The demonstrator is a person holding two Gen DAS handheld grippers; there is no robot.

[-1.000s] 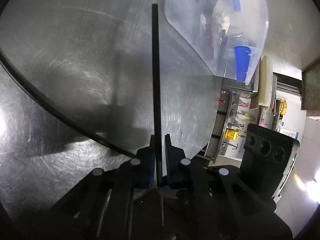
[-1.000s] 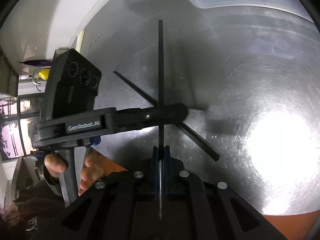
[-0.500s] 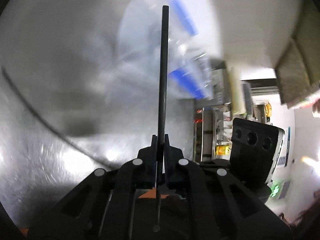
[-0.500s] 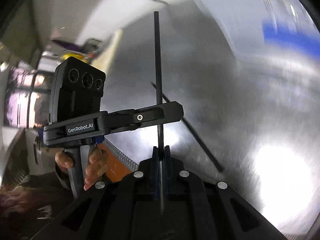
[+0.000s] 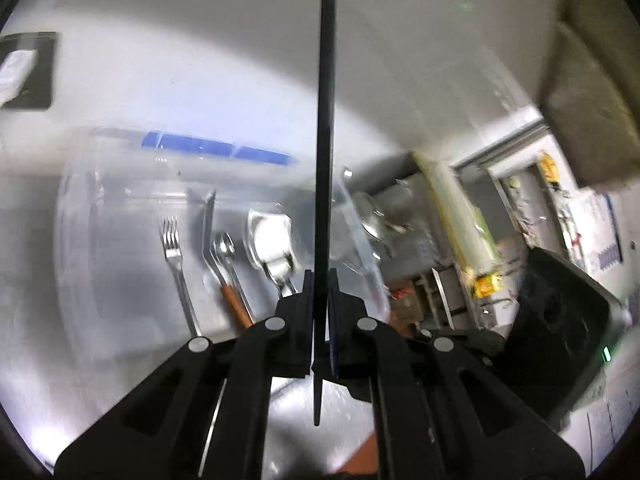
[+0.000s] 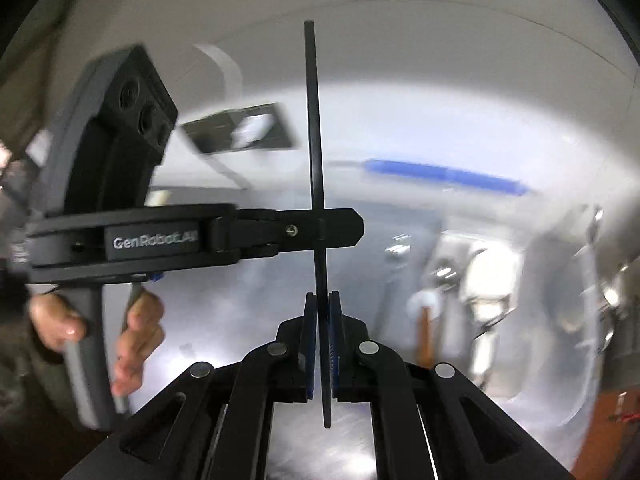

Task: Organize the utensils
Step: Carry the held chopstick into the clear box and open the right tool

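L gripper (image 5: pixel 320 280) clamped on one black chopstick (image 5: pixel 326 140), stick running fwd along fingers, tip toward wall. R gripper (image 6: pixel 322 304) likewise clamped on 2nd chopstick (image 6: pixel 314 128), crossing L gripper's fingers in R view. Clear bin (image 5: pixel 80 216) ahead w/ fork (image 5: pixel 176 264), spoon (image 5: pixel 226 250), wood-handled tool (image 5: pixel 236 304) inside. Blurry.

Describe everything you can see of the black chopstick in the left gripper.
The black chopstick is a thin, straight, matte rod, seemingly plastic, with a blunt squared top end. It is clamped between the left gripper's fingers partway along, its narrower end poking out behind them. It is held in the air before the clear plastic container, touching nothing else.
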